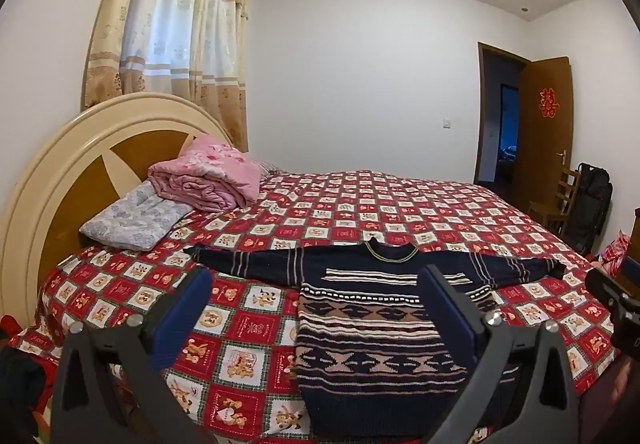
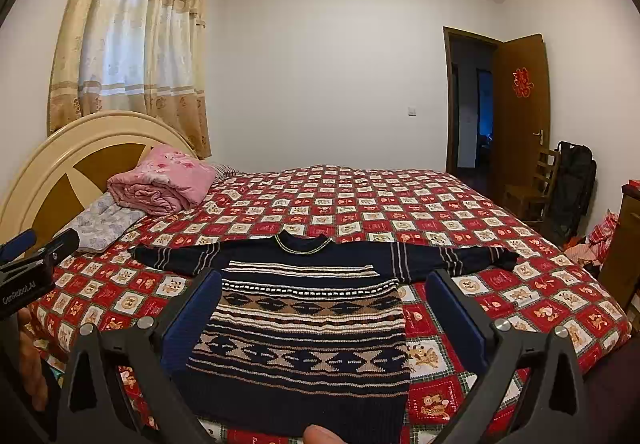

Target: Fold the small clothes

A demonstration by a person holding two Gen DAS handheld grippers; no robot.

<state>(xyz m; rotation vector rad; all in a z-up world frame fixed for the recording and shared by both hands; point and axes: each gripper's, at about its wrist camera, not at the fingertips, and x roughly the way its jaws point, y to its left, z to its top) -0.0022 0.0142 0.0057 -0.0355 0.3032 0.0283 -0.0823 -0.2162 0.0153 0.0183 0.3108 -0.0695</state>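
A small dark navy knit sweater (image 1: pixel 360 328) with tan and white patterned bands lies flat, face up, near the front edge of the bed, both sleeves spread out sideways. It also shows in the right wrist view (image 2: pixel 308 328). My left gripper (image 1: pixel 316 284) is open and empty, held above the sweater's left half. My right gripper (image 2: pixel 324 284) is open and empty, held above the sweater's body. The left gripper's side shows at the left edge of the right wrist view (image 2: pixel 36 248). The right gripper's side shows at the right edge of the left wrist view (image 1: pixel 612 292).
The bed carries a red checked cartoon cover (image 1: pixel 360 203). A folded pink quilt (image 1: pixel 208 179) and a grey-blue pillow (image 1: pixel 132 219) lie by the round headboard (image 1: pixel 60 171). A wooden chair (image 2: pixel 532 187) and a black bag (image 2: pixel 572 187) stand by the open door.
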